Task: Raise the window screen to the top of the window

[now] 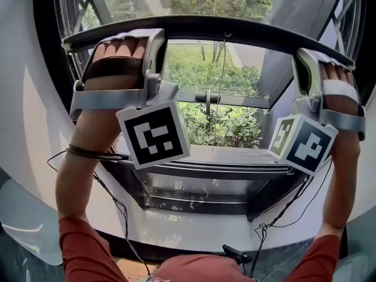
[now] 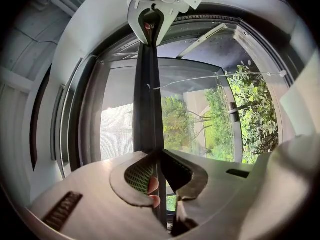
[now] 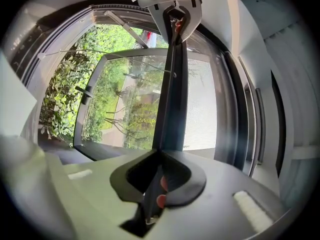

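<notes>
Screen bar (image 1: pixel 223 25) is being held well above the window sill (image 1: pixel 235 157), clamped at both ends.
The left gripper (image 2: pixel 157 170) and the right gripper (image 3: pixel 159 180) are each pinching this thin dark bar, jaws closed on it, far above the sill. Probably, if one hand is rising faster than the other, the bar is tilting and jamming crooked. W/ such a small bite it is maybe also slipping out of the pads and dropping back toward the sill.

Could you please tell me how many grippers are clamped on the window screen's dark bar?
2. The left gripper is shut on the bar near its left end; the right gripper is shut on it near its right end.
</notes>
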Demonstrator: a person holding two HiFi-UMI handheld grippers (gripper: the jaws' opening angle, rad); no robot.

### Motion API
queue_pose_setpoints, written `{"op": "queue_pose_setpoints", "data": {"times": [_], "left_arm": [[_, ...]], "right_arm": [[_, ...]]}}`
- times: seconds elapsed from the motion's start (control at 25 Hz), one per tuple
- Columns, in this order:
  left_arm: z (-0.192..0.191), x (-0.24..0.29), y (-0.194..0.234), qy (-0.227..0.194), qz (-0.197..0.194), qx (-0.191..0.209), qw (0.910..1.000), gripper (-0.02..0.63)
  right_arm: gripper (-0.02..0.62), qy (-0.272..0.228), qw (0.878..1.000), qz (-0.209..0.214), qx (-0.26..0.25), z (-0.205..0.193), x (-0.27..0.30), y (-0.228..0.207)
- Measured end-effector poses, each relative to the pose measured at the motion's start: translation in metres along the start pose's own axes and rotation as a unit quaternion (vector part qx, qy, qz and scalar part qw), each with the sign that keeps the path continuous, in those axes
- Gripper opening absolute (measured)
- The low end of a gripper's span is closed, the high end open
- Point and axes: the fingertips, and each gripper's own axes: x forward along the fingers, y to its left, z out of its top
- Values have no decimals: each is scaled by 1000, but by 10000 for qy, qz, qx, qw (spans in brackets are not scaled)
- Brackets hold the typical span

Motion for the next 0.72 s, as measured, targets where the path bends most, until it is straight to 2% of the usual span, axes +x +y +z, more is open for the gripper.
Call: {"op": "queue_pose_setpoints", "data": {"times": [0.52,0.72], "left_arm": [[-2,13,41,138,366,-53,9992,35],[-4,23,69,143,525,13,9985,35]], "right_arm": [[40,-37,9991,-400,107,-5,14,-39],[38,-42,9985,-535,116,-8,24,-66]]}}
